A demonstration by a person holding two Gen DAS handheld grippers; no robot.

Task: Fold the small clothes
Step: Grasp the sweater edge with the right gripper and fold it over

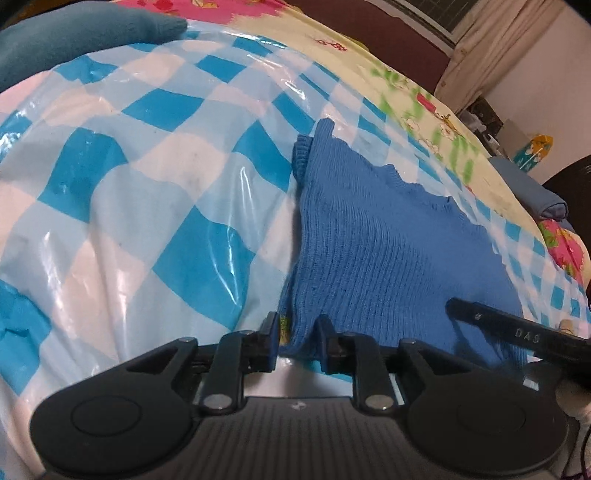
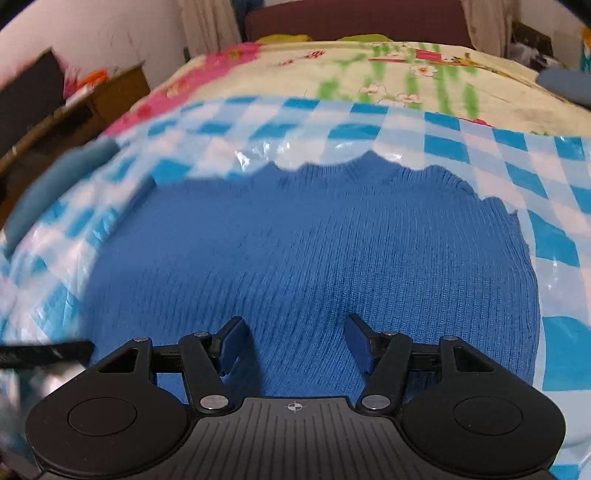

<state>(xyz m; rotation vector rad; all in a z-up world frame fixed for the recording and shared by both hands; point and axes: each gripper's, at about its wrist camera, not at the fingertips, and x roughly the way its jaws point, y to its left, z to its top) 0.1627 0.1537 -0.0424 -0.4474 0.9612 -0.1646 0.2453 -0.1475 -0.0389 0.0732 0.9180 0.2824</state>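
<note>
A blue knit garment [image 1: 388, 240] lies folded on a blue-and-white checked plastic sheet [image 1: 147, 166]. Its near left edge runs up between the fingers of my left gripper [image 1: 298, 332]. The jaws stand narrowly apart, with a slit showing beside the left pad, so nothing is clamped. One finger of the right gripper [image 1: 491, 317] hovers over the garment's near right part. In the right wrist view my right gripper [image 2: 293, 339] stands open just above the middle of the garment [image 2: 295, 240], with nothing between its pads. A finger of the left gripper [image 2: 48, 352] shows at the left edge.
The checked sheet [image 2: 480, 147] covers a bed with a floral bedsheet [image 2: 295, 70] and a dark headboard [image 2: 351, 18]. A teal folded cloth [image 1: 74, 33] lies at the far left, another folded blue piece [image 1: 532, 192] at the right. A cardboard box [image 2: 110, 92] stands beside the bed.
</note>
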